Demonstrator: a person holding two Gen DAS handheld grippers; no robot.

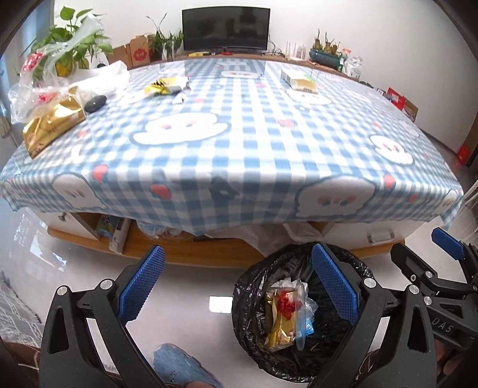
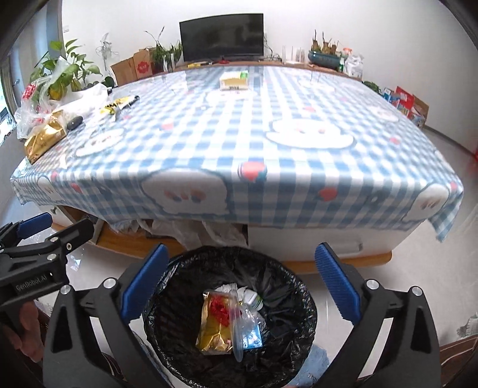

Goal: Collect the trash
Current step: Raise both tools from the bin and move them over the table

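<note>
A bin lined with a black bag point(image 2: 167, 301) stands on the floor before the table and holds a gold wrapper point(image 2: 213, 328) and clear plastic; it also shows in the left wrist view point(image 1: 251, 298). My right gripper point(image 2: 239, 280) is open and empty above the bin. My left gripper point(image 1: 237, 283) is open and empty, left of the bin. On the checked tablecloth point(image 1: 254, 143) lie a gold packet point(image 1: 50, 125), a yellow wrapper point(image 1: 164, 85), clear plastic bags point(image 1: 33, 89) and a small box point(image 1: 300, 79).
A dark oval object point(image 1: 95, 103) lies by the gold packet. Potted plants point(image 1: 71, 38), a monitor point(image 1: 226, 28) and cardboard boxes point(image 1: 139, 53) stand beyond the table's far edge. Clutter sits on the shelf under the table point(image 1: 119, 232).
</note>
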